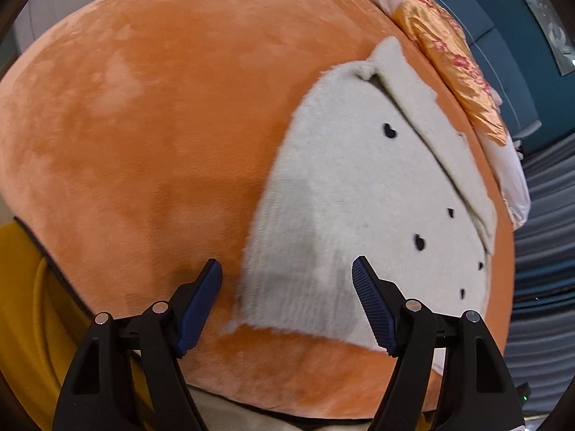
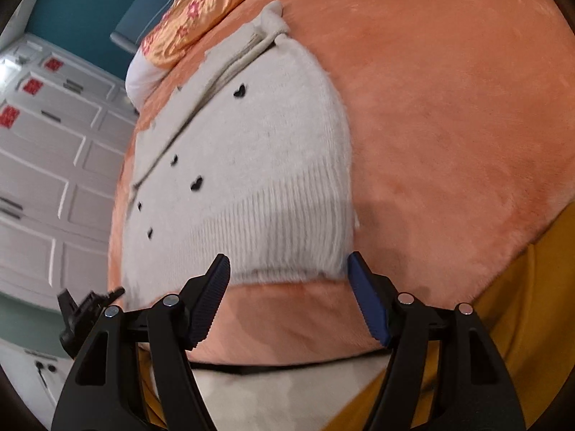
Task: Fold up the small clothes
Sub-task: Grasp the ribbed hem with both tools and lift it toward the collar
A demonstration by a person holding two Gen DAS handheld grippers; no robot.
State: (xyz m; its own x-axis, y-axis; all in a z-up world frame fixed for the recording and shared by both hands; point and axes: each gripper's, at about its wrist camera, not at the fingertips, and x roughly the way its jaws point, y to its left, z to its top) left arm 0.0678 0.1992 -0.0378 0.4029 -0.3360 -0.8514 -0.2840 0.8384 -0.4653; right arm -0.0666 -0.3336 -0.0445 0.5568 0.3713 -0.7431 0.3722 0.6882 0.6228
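- A white fluffy knitted garment (image 1: 352, 194) with small black hearts is seen folded on an orange plush blanket (image 1: 143, 125); the blanket covers a bed.
- Only in the right wrist view are white panelled cupboard doors (image 2: 54, 165) shown, and the tip of the left gripper (image 2: 86, 305) at the lower left edge.
- An orange satin pillow (image 1: 452, 57) is seen beyond the garment in both views.
- The left gripper (image 1: 287, 298) is held with the jaws wide apart over the near corner of the garment; nothing is gripped.
- The right gripper (image 2: 289, 287) is also opened wide over the ribbed hem, and it is empty.
- Whether the pads touch the fabric cannot be told.
- The yellow fabric (image 2: 510, 305) near the edge is cut off.
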